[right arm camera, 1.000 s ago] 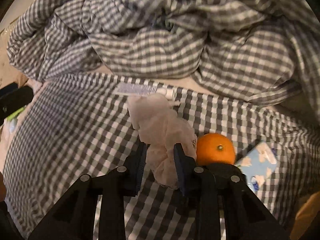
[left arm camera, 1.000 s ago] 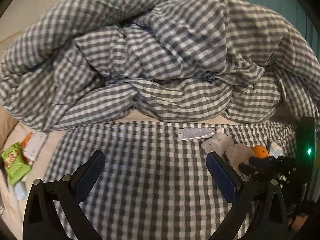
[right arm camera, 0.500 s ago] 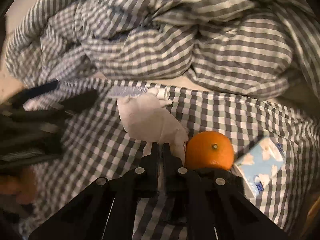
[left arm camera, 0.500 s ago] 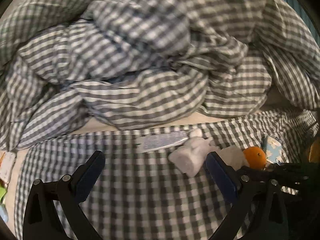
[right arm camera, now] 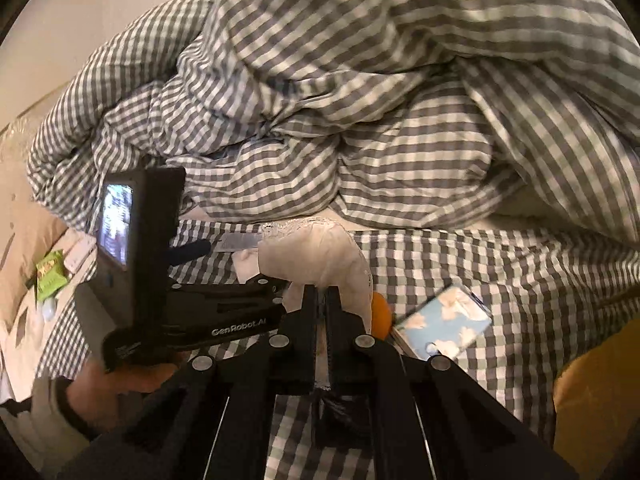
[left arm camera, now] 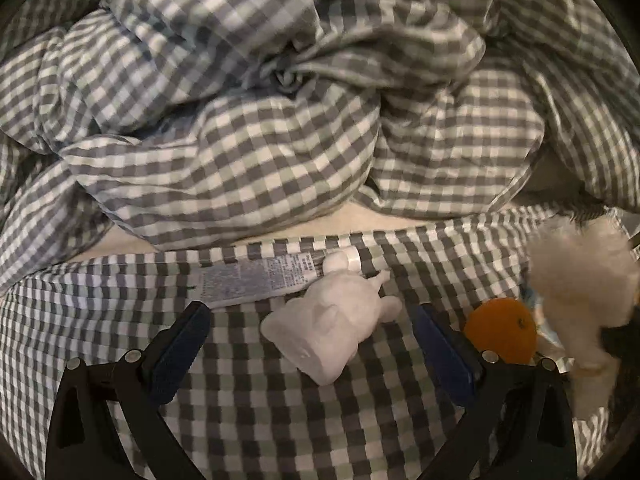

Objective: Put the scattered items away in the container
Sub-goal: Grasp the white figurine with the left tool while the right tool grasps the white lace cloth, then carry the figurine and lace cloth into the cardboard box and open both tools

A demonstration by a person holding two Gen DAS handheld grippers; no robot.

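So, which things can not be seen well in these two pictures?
- Container: in neither view.
- Orange: right wrist view, mostly behind the white cloth held in the right claw.
- Tissue pack: left wrist view, covered by orange and blurred cloth.
- Green packet: right wrist view, print too small.

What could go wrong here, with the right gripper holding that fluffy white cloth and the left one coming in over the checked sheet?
1. The right gripper pinches only an edge of the fluffy white cloth, so it may slip free.
2. The round orange fruit beside it could roll if the hanging cloth brushes it.
3. The open left gripper straddles the white plush toy near the printed tube and might catch both.
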